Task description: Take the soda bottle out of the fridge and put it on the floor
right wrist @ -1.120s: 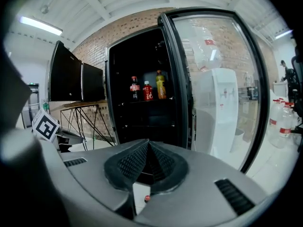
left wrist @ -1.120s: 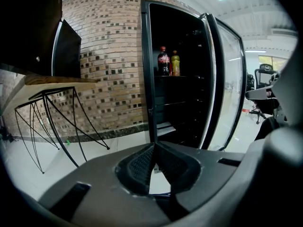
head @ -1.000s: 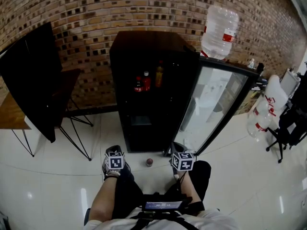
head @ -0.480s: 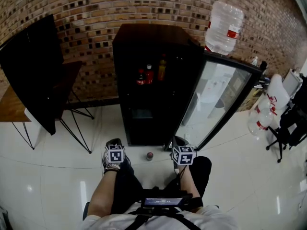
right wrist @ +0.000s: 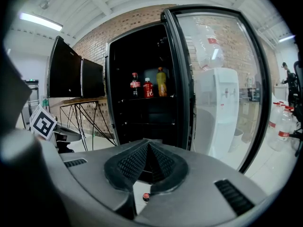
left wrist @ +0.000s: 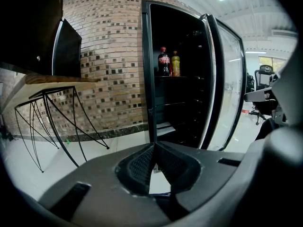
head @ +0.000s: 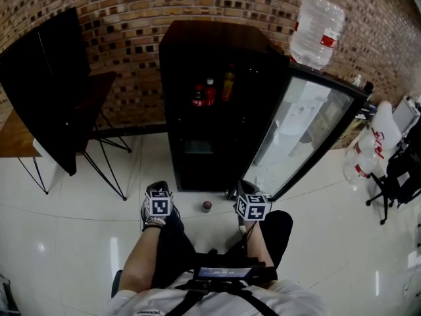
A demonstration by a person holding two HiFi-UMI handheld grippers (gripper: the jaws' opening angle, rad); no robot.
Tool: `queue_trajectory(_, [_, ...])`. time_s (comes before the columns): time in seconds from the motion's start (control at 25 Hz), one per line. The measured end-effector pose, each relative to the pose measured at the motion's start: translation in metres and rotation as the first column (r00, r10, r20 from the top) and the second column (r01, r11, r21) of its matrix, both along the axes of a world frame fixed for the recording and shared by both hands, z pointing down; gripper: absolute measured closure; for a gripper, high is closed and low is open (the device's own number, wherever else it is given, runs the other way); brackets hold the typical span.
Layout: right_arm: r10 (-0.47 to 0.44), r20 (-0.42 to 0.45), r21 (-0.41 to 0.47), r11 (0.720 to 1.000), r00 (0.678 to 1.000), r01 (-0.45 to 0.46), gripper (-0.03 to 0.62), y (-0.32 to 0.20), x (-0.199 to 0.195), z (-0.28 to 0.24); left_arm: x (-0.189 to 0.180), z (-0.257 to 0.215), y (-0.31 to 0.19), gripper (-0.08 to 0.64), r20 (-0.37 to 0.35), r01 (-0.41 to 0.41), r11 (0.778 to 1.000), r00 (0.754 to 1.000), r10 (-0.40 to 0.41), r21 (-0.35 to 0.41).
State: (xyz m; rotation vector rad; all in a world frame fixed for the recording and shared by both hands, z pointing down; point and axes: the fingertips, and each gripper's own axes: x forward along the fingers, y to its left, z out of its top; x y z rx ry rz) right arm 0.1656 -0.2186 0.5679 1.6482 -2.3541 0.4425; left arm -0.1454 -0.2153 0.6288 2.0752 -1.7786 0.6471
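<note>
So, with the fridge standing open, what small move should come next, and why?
Probably open the tongs of the right gripper: they are shut on nothing, the fridge door already stands open, and the cola bottle stands on its shelf, untouched, ahead of the gripper.

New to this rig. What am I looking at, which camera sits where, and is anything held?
A person works with two hand-held grippers, each with two jaws. The head view looks down from a camera on the person's head; the other two views ride on the left gripper and right gripper, looking along their jaws. Both are shut and empty. Ahead stands a black fridge, its glass door open, with bottles on a shelf. A small red-topped thing sits on the floor before it.
</note>
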Motion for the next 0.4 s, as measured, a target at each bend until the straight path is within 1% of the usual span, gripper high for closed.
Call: queue_trajectory(0.4, [0.001, -0.007, -0.003, 1.0, 1.0, -0.001, 0.58, -0.0023, 0.0004, 0.0034, -0.0016, 0.001, -0.0028, 0.558, 0.002, 0.0, 1.0, 1.0, 0.0, 0.009])
